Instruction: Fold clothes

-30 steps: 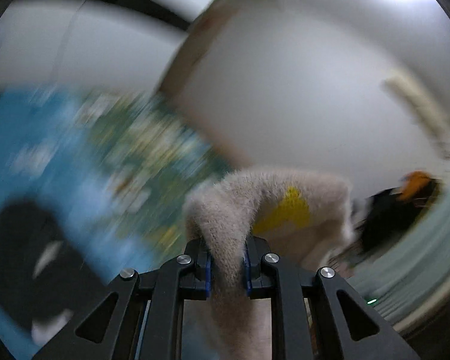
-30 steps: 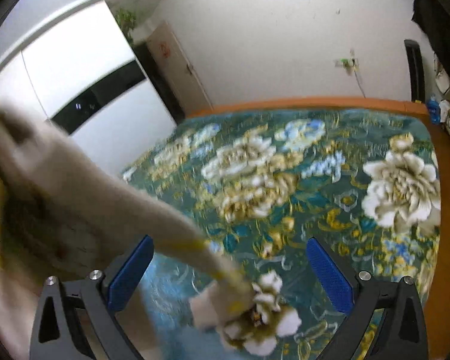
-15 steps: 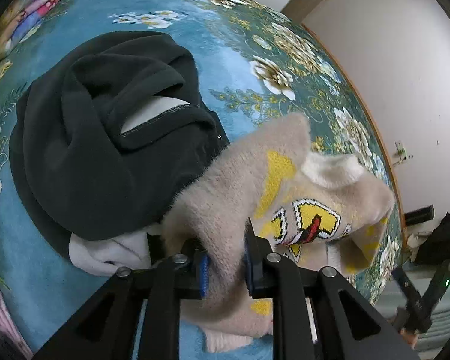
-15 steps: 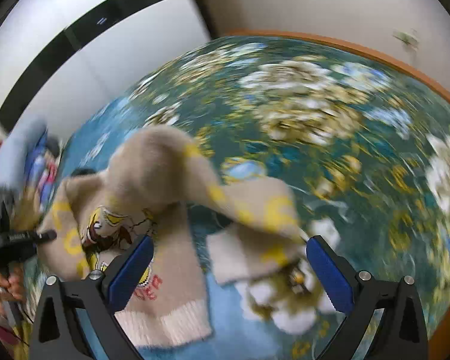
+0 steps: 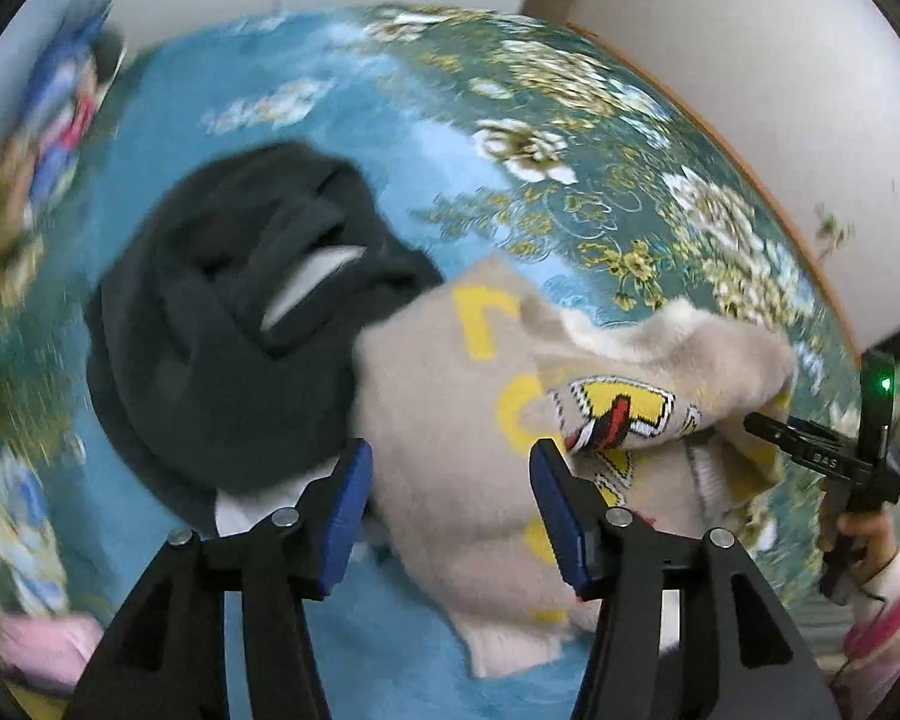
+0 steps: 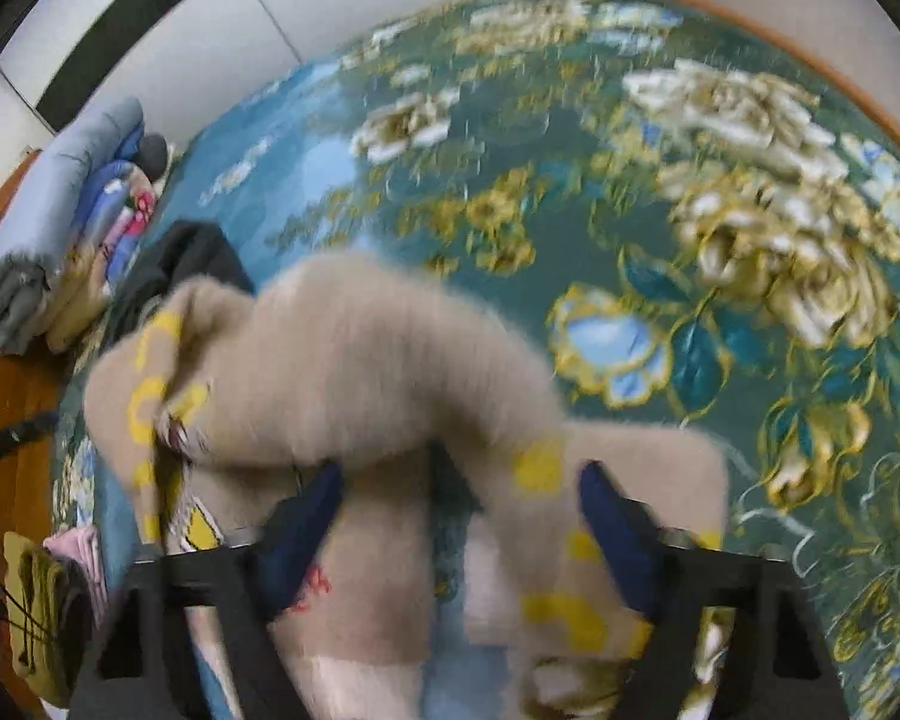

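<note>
Left claw (image 5: 450, 498): we find it parted over the beige sweater (image 5: 468, 420), evidently laid for folding.
Right claw (image 6: 459, 516): parted too (view blurred), sleeve (image 6: 570, 516) draped between.

The left tool (image 5: 450, 498) is built of black angular struts, fastened with round silver screws, and its fingers (image 5: 345, 504) are faced with blue pads. The right tool (image 6: 459, 516) is made the same way, in black with dark blue pads, though blurred. In the left view, a black handle with a green light is gripped by a bare-skinned hand (image 5: 858, 540) above a pink sleeve with a white cuff.
</note>
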A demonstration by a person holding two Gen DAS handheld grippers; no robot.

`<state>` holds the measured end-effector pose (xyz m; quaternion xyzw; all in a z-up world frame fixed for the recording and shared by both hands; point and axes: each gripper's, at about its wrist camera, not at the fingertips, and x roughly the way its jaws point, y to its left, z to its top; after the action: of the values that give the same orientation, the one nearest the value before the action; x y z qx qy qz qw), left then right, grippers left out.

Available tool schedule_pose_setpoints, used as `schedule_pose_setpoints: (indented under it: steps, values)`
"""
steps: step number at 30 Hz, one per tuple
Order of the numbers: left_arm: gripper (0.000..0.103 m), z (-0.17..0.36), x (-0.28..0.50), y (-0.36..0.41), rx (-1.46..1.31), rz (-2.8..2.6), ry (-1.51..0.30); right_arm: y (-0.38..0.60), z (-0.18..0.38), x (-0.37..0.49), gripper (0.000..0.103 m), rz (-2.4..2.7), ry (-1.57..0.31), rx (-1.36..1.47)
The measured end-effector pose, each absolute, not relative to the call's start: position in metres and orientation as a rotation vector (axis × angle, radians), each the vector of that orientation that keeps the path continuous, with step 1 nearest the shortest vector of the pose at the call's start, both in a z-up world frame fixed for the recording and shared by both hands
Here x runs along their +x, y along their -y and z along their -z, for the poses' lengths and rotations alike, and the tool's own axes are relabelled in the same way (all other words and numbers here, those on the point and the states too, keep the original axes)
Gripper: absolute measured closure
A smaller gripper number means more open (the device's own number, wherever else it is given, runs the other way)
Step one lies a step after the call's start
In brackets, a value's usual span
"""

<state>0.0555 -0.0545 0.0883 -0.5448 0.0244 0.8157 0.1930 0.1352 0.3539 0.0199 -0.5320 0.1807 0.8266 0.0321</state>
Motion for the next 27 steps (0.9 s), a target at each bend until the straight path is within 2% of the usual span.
schedule_pose_setpoints:
  steps: [1, 3, 7, 10, 14, 19, 21, 22, 24, 25, 27]
  values:
    - [0.046, -0.088, 0.056, 0.046, -1.525, -2.286, -0.106, -0.352, -0.015, 0.136, 0.061, -2.528, -0.561, -1.66]
    - [0.046, -0.085, 0.05, 0.024, -1.529, -2.276, -0.166, -0.347, -0.009, 0.14, 0.079, -2.501, -0.577, -1.677]
    - [0.046, -0.07, 0.026, -0.028, -1.547, -2.292, -0.347, -0.33, -0.012, 0.157, 0.092, -2.525, -0.503, -1.66]
    - [0.046, -0.056, -0.001, -0.059, -1.601, -2.315, -0.453, -0.33, -0.011, 0.171, 0.093, -2.532, -0.522, -1.657]
    - [0.046, -0.021, -0.031, -0.084, -1.679, -2.283, -0.616, -0.337, -0.017, 0.188, 0.093, -2.527, -0.651, -1.573]
    - [0.046, 0.006, -0.029, -0.095, -1.684, -2.256, -0.89, -0.336, -0.021, 0.198, 0.093, -2.531, -0.698, -1.545]
    - [0.047, 0.007, -0.029, -0.084, -1.705, -2.284, -0.85, -0.334, -0.017, 0.198, 0.093, -2.528, -0.687, -1.556]
    - [0.05, 0.004, -0.028, -0.077, -1.713, -2.314, -0.806, -0.334, -0.015, 0.199, 0.093, -2.527, -0.684, -1.56]
    - [0.075, -0.003, -0.026, -0.067, -1.705, -2.342, -0.784, -0.335, -0.014, 0.199, 0.093, -2.52, -0.694, -1.553]
    - [0.082, -0.006, -0.025, -0.062, -1.7, -2.356, -0.775, -0.337, -0.014, 0.2, 0.093, -2.517, -0.697, -1.545]
    - [0.086, -0.019, -0.017, -0.048, -1.66, -2.392, -0.714, -0.339, -0.016, 0.202, 0.094, -2.508, -0.695, -1.515]
